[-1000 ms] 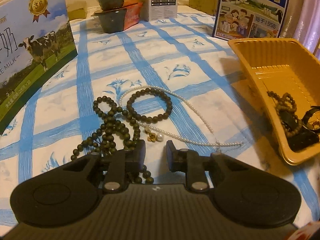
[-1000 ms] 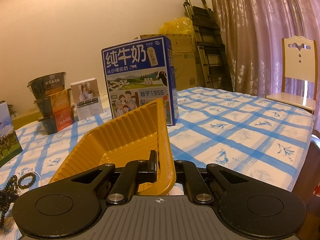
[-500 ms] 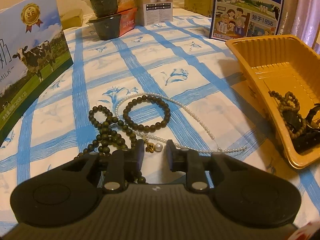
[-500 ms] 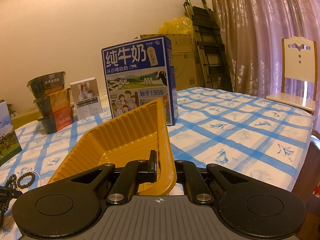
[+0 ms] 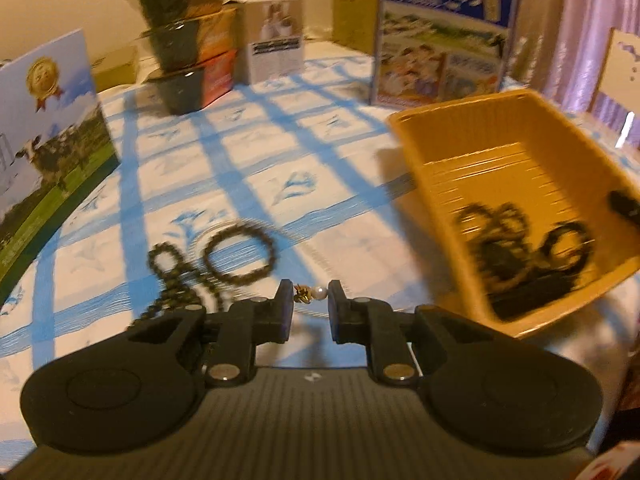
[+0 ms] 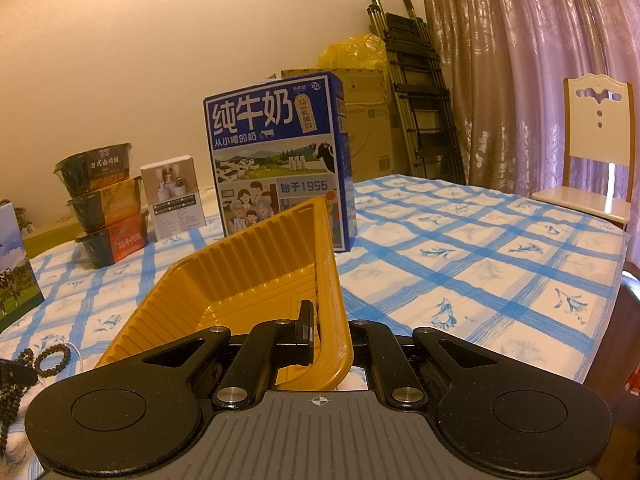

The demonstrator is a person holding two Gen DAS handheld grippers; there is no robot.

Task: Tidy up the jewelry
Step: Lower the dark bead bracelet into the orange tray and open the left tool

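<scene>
Left wrist view: bead bracelet (image 5: 240,254) lies on the surface (image 5: 328,208), long bead strand (image 5: 176,280) just left of it. Pearl and charm (image 5: 310,294) sit between the left tongs' (image 5: 310,312) tips. Tray (image 5: 516,184) to the right, tangled jewelry (image 5: 524,256) inside. Milk carton (image 5: 440,36) behind tray; stacked bowls (image 5: 184,40) and small box (image 5: 276,36) at the far left, cow-print box (image 5: 44,140) nearer.

Right wrist view: right tongs (image 6: 332,340) straddle the tray's near wall.

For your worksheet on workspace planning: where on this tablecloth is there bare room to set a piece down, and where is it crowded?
Bare cloth lies between the dark bead bracelet and the yellow tray, and right of the blue milk carton toward the chair. It is crowded around the bead strand by the left gripper; the right gripper clamps the tray's wall.
</scene>
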